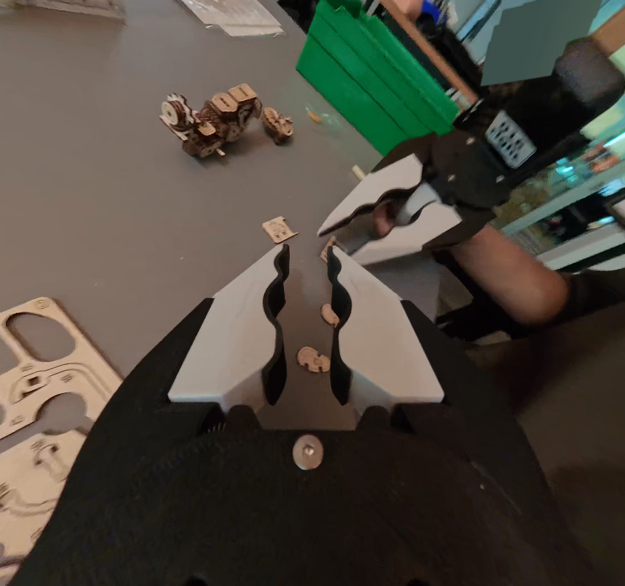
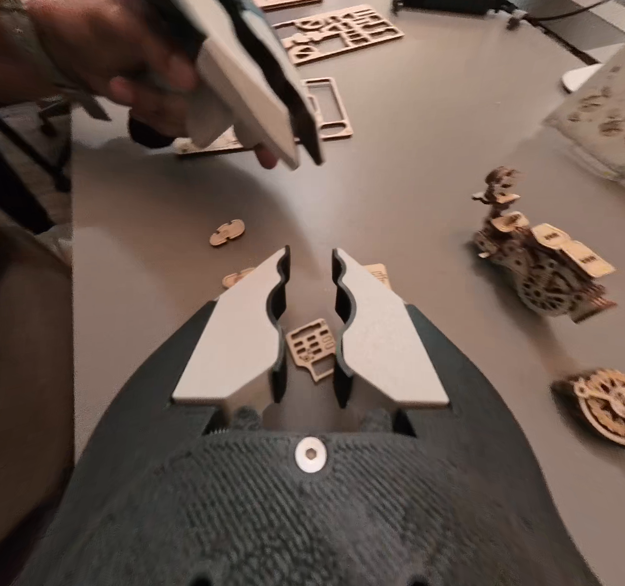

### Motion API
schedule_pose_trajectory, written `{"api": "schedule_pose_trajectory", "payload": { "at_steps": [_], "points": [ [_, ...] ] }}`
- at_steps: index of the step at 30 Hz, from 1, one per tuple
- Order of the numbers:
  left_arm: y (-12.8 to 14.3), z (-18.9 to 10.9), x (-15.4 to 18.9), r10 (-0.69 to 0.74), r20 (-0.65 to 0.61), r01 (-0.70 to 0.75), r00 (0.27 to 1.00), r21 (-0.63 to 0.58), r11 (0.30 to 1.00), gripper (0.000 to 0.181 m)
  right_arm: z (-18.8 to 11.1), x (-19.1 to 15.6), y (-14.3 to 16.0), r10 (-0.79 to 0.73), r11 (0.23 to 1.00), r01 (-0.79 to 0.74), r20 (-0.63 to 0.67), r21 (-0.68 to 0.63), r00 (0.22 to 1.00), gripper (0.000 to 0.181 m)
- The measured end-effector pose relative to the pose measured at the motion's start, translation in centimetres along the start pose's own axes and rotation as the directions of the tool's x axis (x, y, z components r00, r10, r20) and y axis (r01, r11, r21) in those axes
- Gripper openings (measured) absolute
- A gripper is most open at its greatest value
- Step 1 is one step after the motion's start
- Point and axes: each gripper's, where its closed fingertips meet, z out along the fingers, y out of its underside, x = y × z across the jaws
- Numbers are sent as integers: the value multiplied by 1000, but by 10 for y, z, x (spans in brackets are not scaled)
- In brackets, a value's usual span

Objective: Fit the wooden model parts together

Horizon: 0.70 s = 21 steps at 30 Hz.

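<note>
Grey tabletop (image 1: 101,197) lies under both hand-held tools. Seen from its own wrist camera, the left gripper (image 1: 307,251) has its grey-and-black fingers parted with nothing between them. Below that gap lie two small rounded pale wooden cut-outs (image 1: 313,360), and just ahead of its tips a small square pale wooden piece with slots (image 1: 280,229). Farther ahead and to its left stands the brown, partly built wooden model with gears (image 1: 211,124), a separate wooden wheel assembly (image 1: 278,125) beside it. A green plastic bin (image 1: 368,72) sits ahead to its right, and a pale punched-out plywood sheet (image 1: 37,360) to its near left.

The right gripper (image 2: 311,253) also hangs released and empty. Its own camera shows what the left view does not: a slotted grille-shaped wooden piece (image 2: 313,344) under its fingers, a peanut-shaped wooden cut-out (image 2: 226,232) ahead to its left, and more plywood sheets (image 2: 338,33) beyond. The model (image 2: 541,268) stands to its right, with the wheel assembly (image 2: 598,404) nearer the camera. In this view the left tool (image 2: 306,162) appears above and to the left, blurred; its fingers seem only slightly apart.
</note>
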Motion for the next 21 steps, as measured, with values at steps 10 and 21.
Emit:
{"api": "schedule_pose_trajectory", "payload": {
  "at_steps": [10, 21],
  "points": [
    [6, 4, -16, 130, 159, -125, 979, -41, 991, 0, -1, 27, 10, 82, 995, -91, -145, -51, 986, 16],
    [11, 9, -17, 150, 152, -146, 977, -37, 989, 0, -8, 43, 16, 116, 989, -134, -232, -62, 966, 0]
  ]
}}
